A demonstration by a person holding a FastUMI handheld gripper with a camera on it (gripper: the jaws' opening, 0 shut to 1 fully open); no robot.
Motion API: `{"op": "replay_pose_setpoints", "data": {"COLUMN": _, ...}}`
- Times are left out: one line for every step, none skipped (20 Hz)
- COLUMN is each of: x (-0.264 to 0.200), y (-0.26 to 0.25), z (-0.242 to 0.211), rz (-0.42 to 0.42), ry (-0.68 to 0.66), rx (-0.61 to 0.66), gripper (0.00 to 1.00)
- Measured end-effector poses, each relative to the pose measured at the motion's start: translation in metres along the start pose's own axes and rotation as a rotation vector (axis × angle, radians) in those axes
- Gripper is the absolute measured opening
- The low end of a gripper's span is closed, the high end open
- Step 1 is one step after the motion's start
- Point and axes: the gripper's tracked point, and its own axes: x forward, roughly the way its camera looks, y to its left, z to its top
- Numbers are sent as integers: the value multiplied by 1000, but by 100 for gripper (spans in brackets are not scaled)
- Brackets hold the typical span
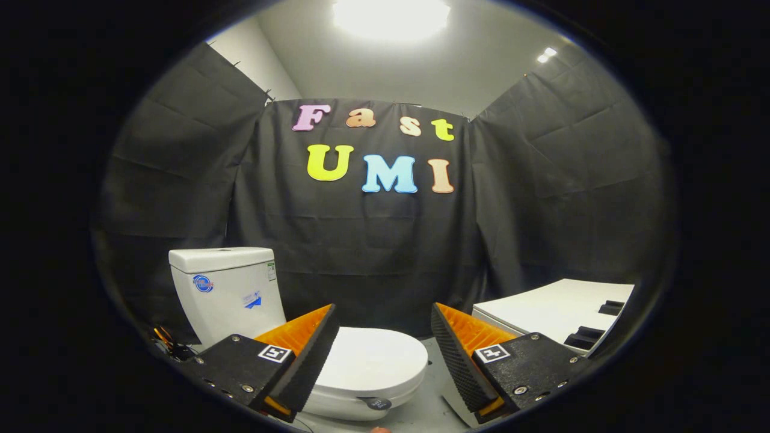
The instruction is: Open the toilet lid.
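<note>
Gripper view: gripper [380, 343] spread wide, empty, above the shut toilet lid [373, 361]; likely light, rigid, slick plastic, best lifted at its front rim.

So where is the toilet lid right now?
In the gripper view, the toilet lid lies shut on the bowl, just ahead of the open gripper, between its fingers and nearer the left one, with the white tank behind it.

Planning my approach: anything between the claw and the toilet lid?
Nothing: in the gripper view the open claw hangs above the closed toilet lid, with bare air between.
</note>
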Motion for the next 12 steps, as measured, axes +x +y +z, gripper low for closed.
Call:
{"op": "replay_pose_setpoints", "data": {"x": 2, "y": 1, "z": -5, "rz": 6, "ry": 6, "rx": 26, "gripper": 95}}
{"op": "replay_pose_setpoints", "data": {"x": 4, "y": 1, "z": -11, "rz": 6, "ry": 11, "rx": 61, "gripper": 95}}
{"op": "replay_pose_setpoints", "data": {"x": 5, "y": 2, "z": -18, "rz": 6, "ry": 18, "rx": 102, "gripper": 95}}
{"op": "replay_pose_setpoints", "data": {"x": 6, "y": 2, "z": -25, "rz": 7, "ry": 26, "rx": 141, "gripper": 95}}
{"op": "replay_pose_setpoints", "data": {"x": 5, "y": 2, "z": -34, "rz": 2, "ry": 35, "rx": 174, "gripper": 95}}
{"op": "replay_pose_setpoints", "data": {"x": 6, "y": 0, "z": -41, "rz": -5, "ry": 46, "rx": 200, "gripper": 95}}
{"op": "replay_pose_setpoints", "data": {"x": 7, "y": -1, "z": -51, "rz": -10, "ry": 61, "rx": 223, "gripper": 95}}
{"op": "replay_pose_setpoints", "data": {"x": 8, "y": -2, "z": -59, "rz": -15, "ry": 77, "rx": 244, "gripper": 94}}
{"op": "replay_pose_setpoints", "data": {"x": 9, "y": -4, "z": -66, "rz": -21, "ry": 92, "rx": 264, "gripper": 94}}
{"op": "replay_pose_setpoints", "data": {"x": 10, "y": -6, "z": -72, "rz": -25, "ry": 105, "rx": 285, "gripper": 94}}
{"op": "replay_pose_setpoints", "data": {"x": 11, "y": -7, "z": -79, "rz": -27, "ry": 117, "rx": 312, "gripper": 94}}
{"op": "replay_pose_setpoints", "data": {"x": 13, "y": -8, "z": -85, "rz": -28, "ry": 129, "rx": 347, "gripper": 95}}
